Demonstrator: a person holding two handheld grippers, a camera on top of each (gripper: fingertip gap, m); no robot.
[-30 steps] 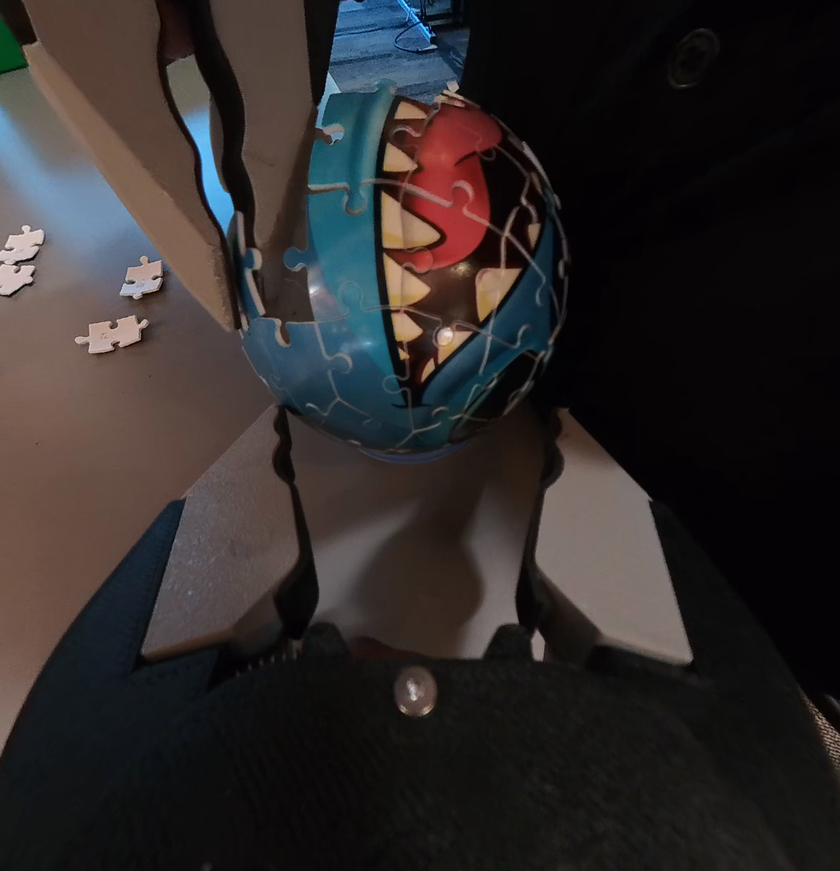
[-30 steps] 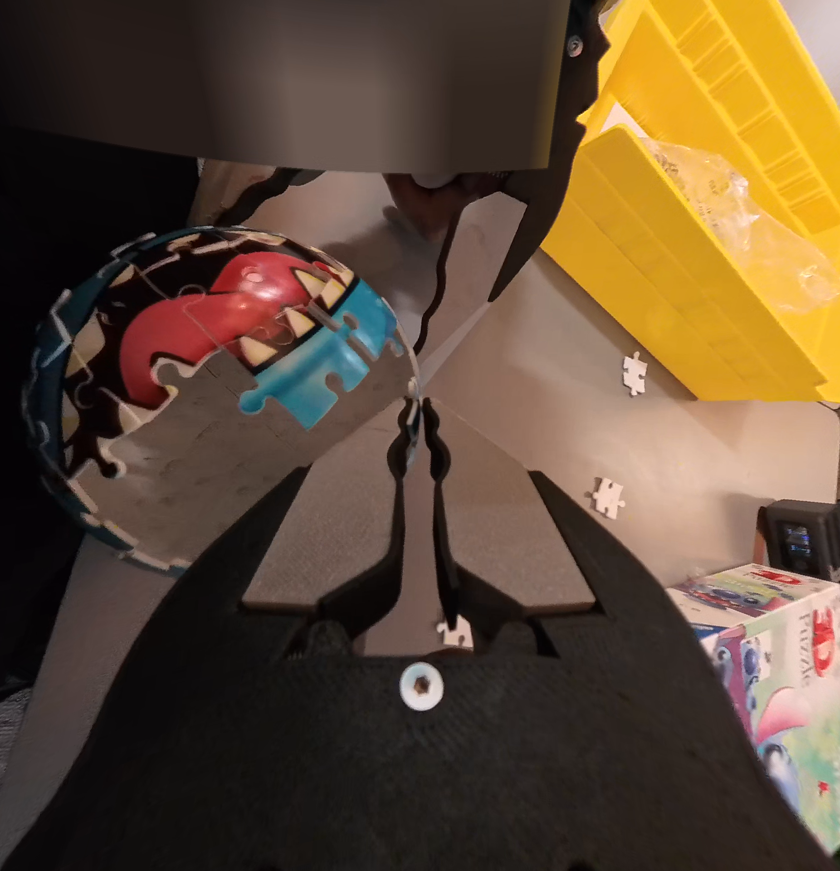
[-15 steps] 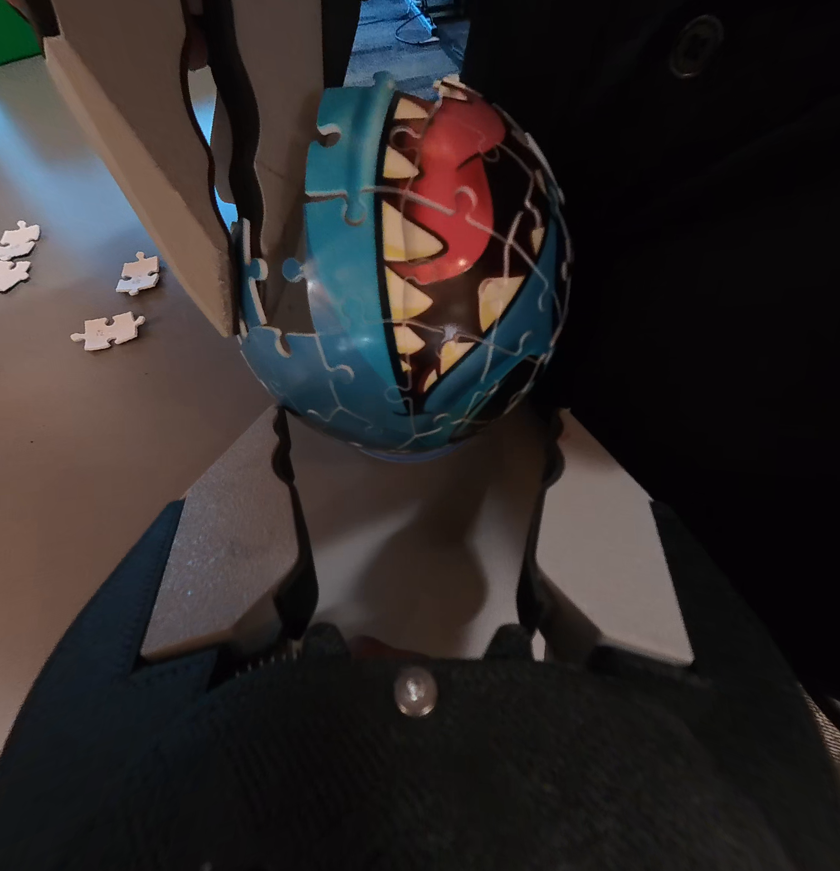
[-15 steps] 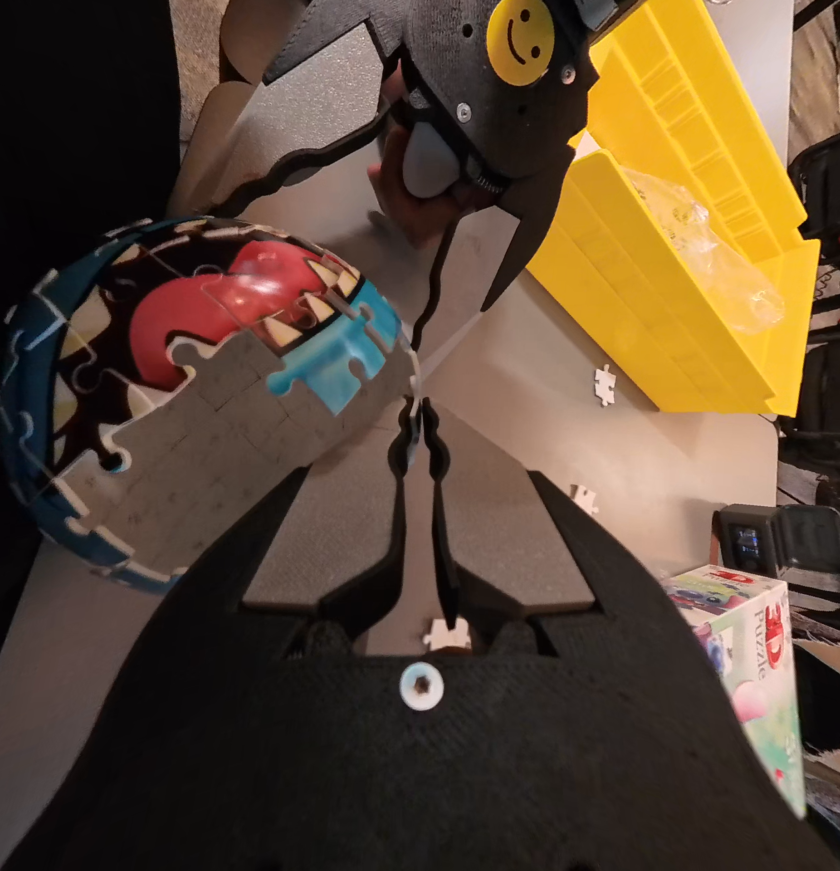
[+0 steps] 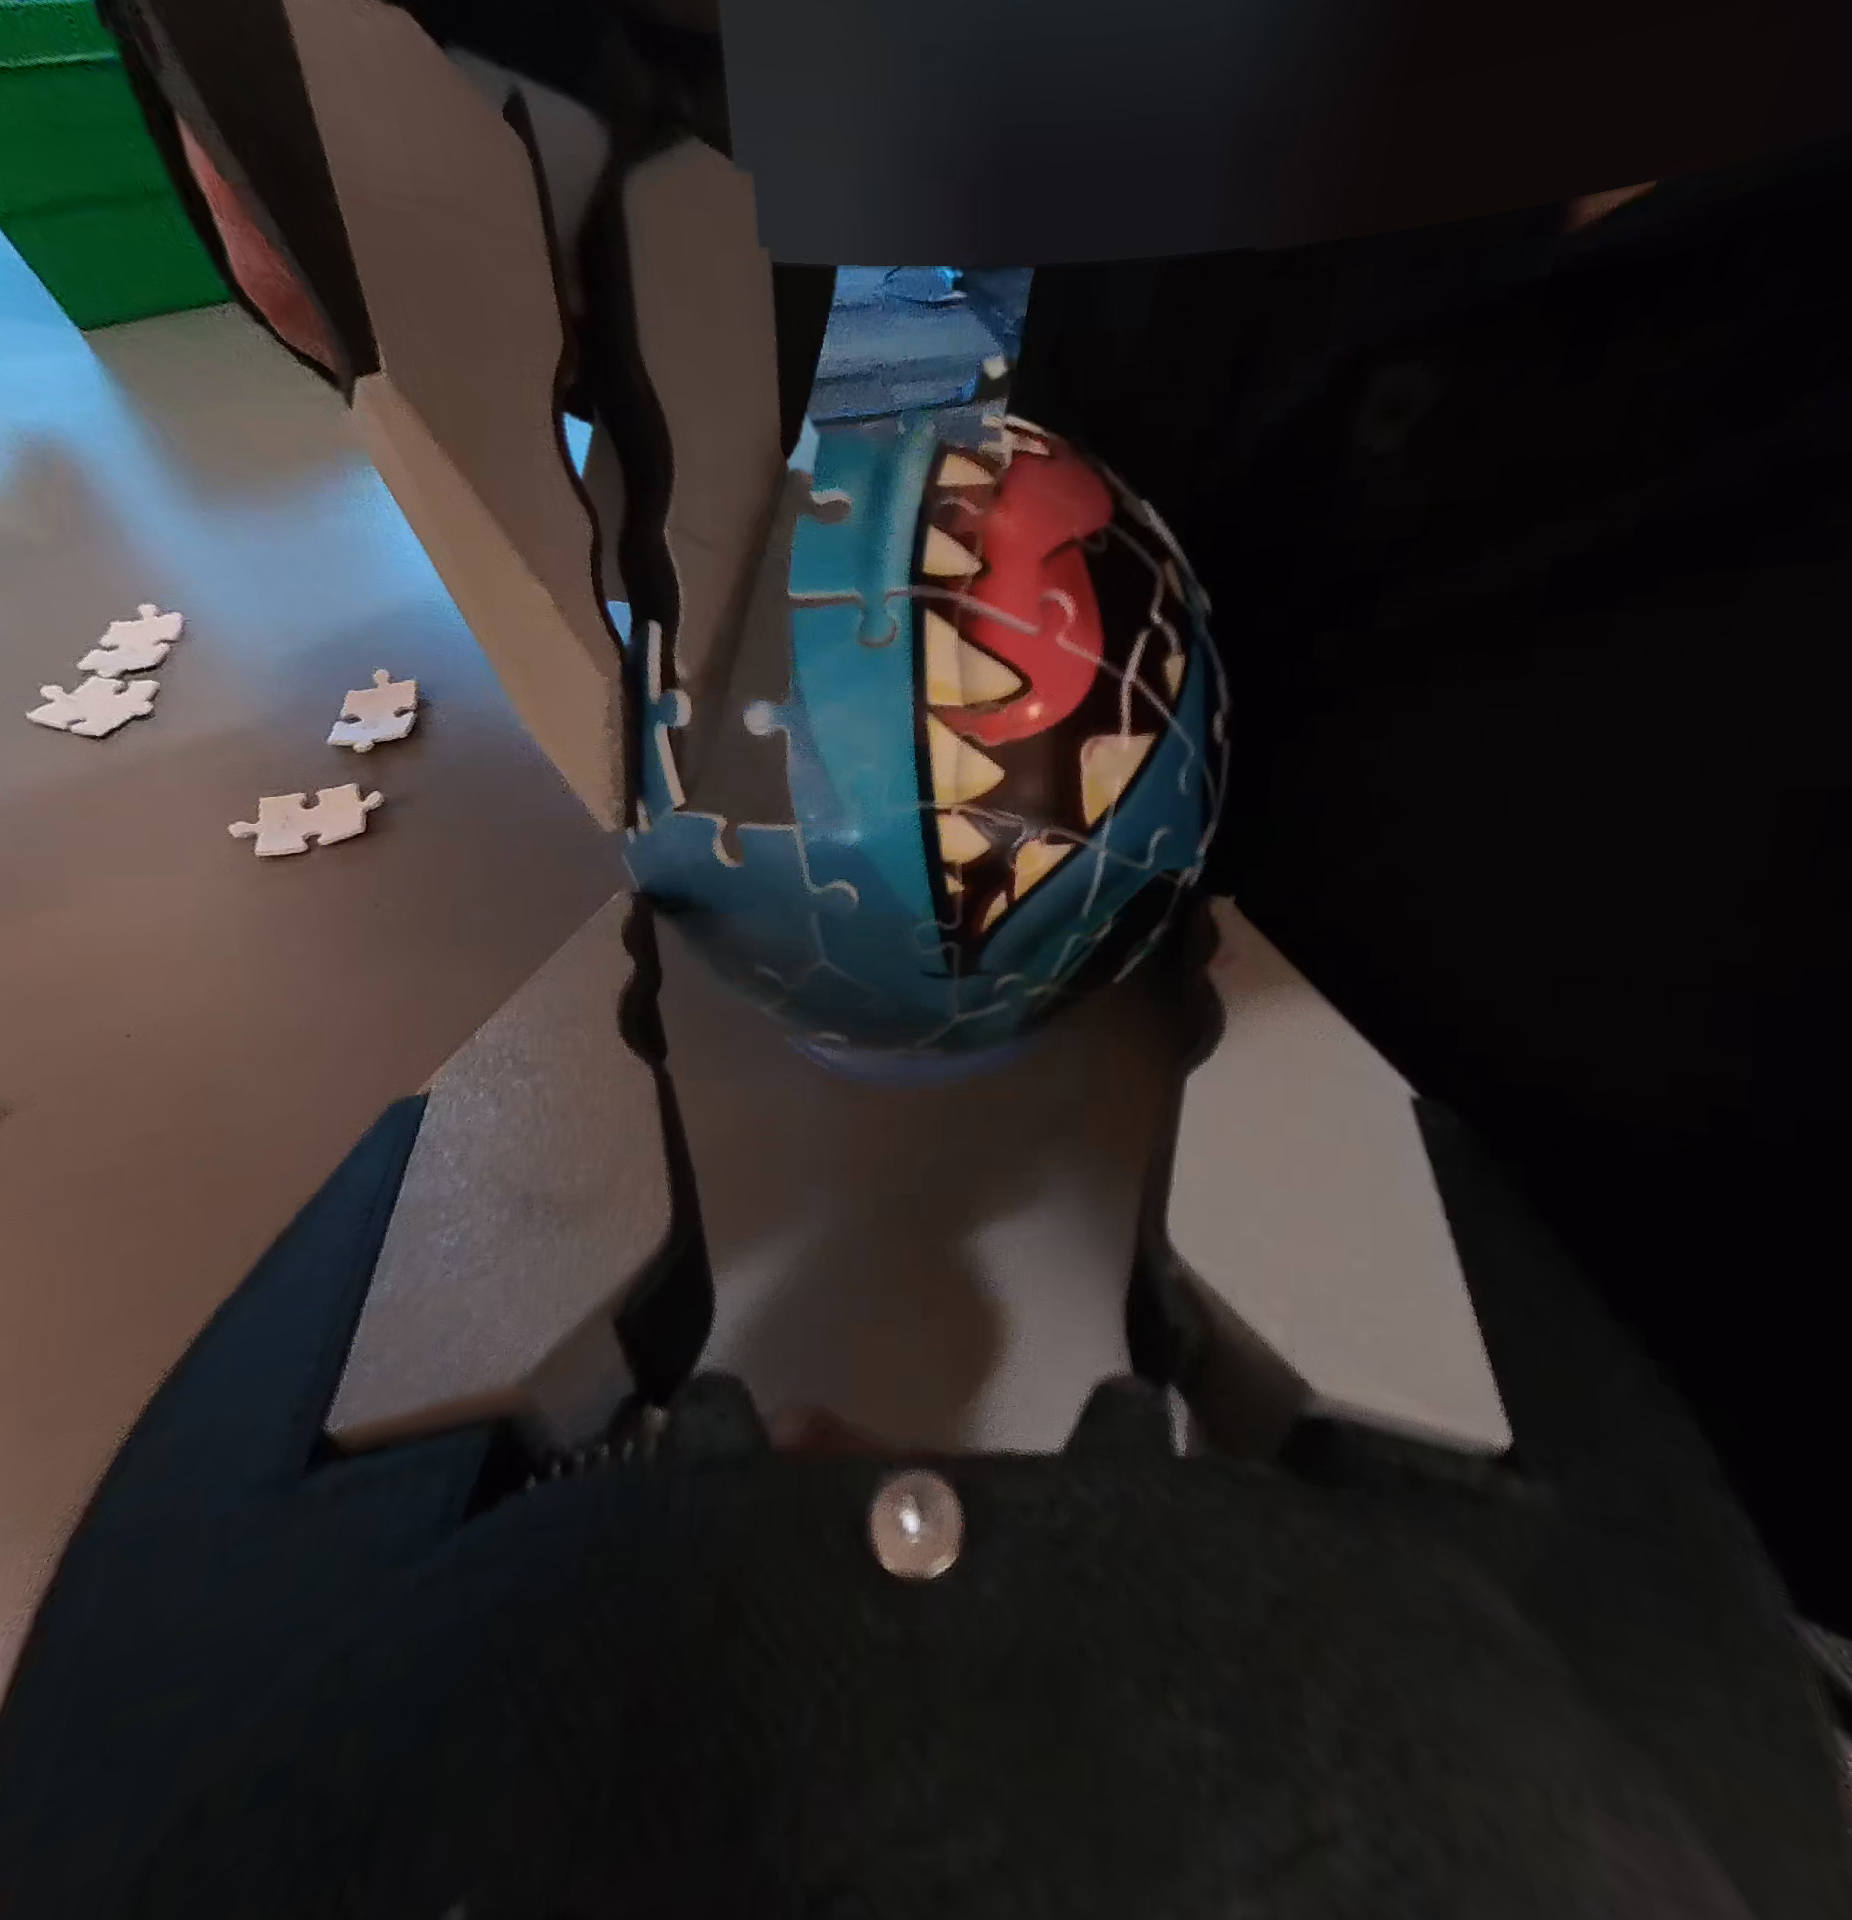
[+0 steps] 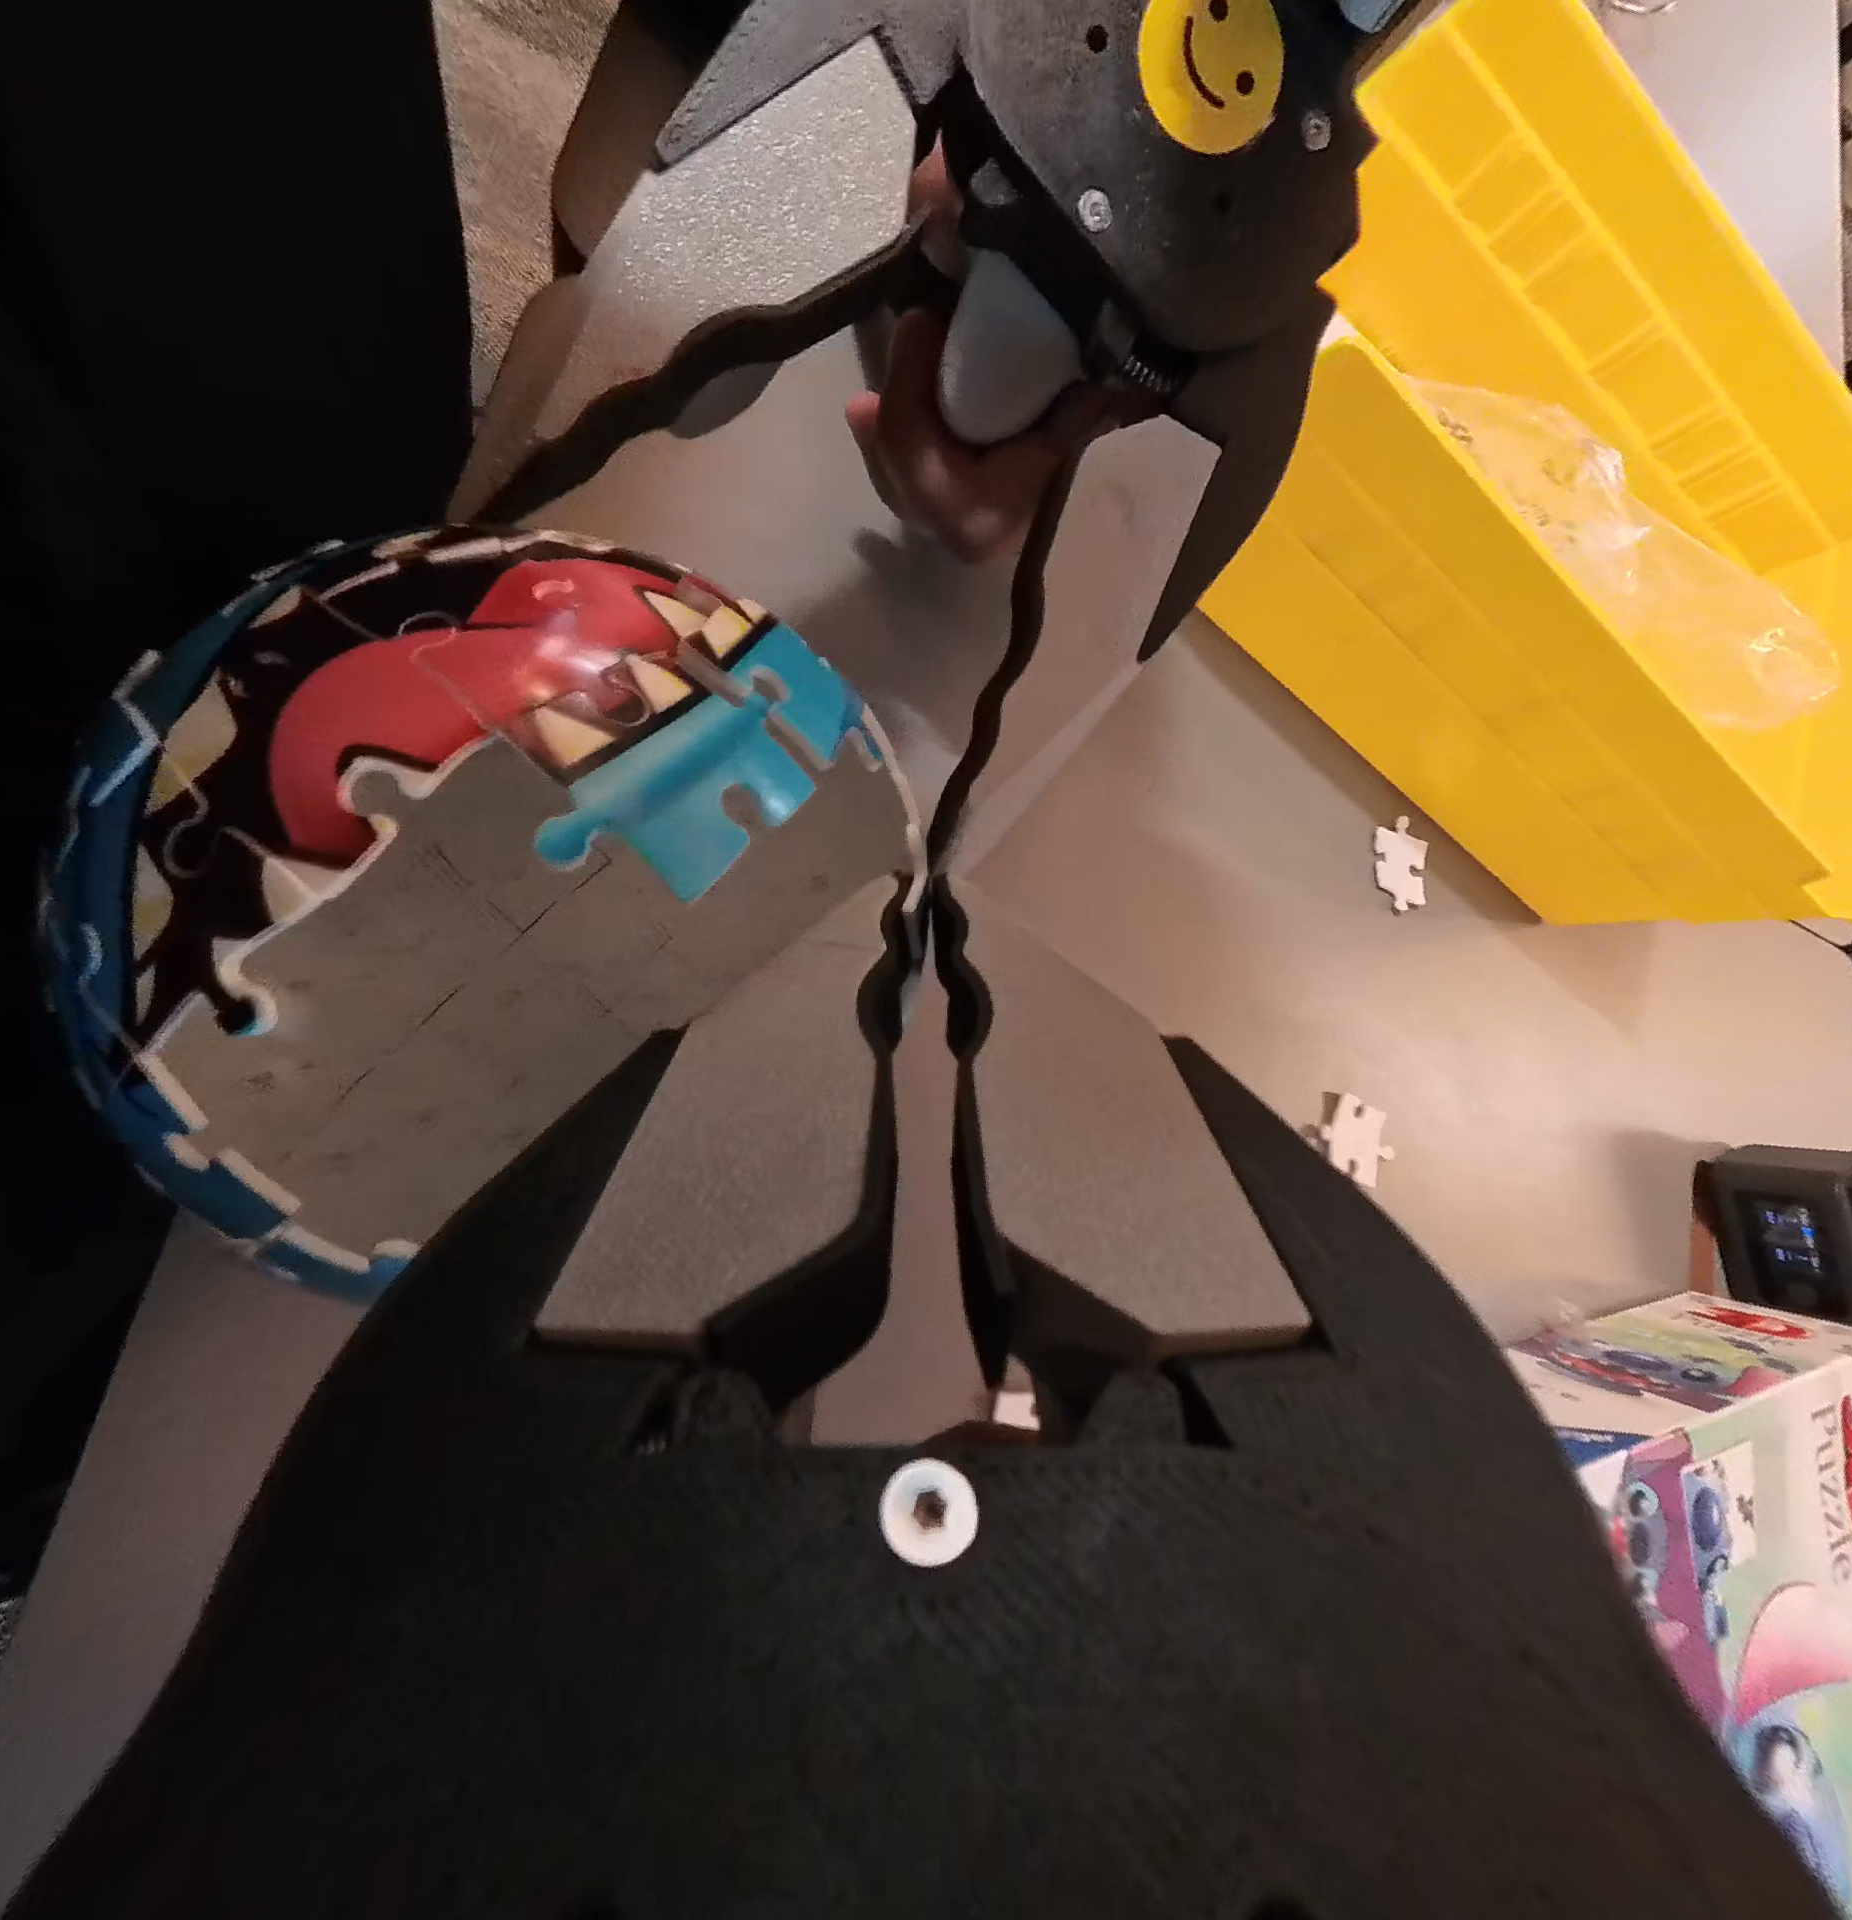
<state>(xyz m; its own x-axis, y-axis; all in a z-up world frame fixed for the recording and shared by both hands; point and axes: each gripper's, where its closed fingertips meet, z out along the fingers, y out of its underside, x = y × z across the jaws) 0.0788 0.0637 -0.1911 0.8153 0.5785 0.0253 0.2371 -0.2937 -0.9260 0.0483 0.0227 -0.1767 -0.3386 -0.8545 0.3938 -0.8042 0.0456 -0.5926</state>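
Observation:
My left gripper point(image 5: 919, 912) is shut on a round puzzle ball point(image 5: 1005, 727), blue with a red tongue and yellow teeth, and holds it off the table. In the right wrist view the ball point(image 6: 382, 717) shows its open grey inside. My right gripper point(image 6: 924, 902) is shut on a thin blue puzzle piece point(image 6: 909, 920), held edge-on at the ball's open rim. In the left wrist view the right gripper point(image 5: 636, 769) reaches down from the top left, with the piece point(image 5: 660, 717) against the ball's left edge. A hand point(image 6: 932, 468) holds the left gripper.
Loose white puzzle pieces lie on the grey table point(image 5: 304, 821) point(image 5: 376, 712) point(image 6: 1400, 862) point(image 6: 1353, 1132). Yellow bins point(image 6: 1524, 665) with a clear plastic bag point(image 6: 1628, 540) stand at the right. A puzzle box point(image 6: 1753, 1507) and a black device point(image 6: 1795, 1226) are lower right. A green box point(image 5: 70, 156) is far left.
The ball sits a little lower between my left fingers. My right gripper stays shut on the piece at the ball's rim and has tilted, so more of the left gripper shows.

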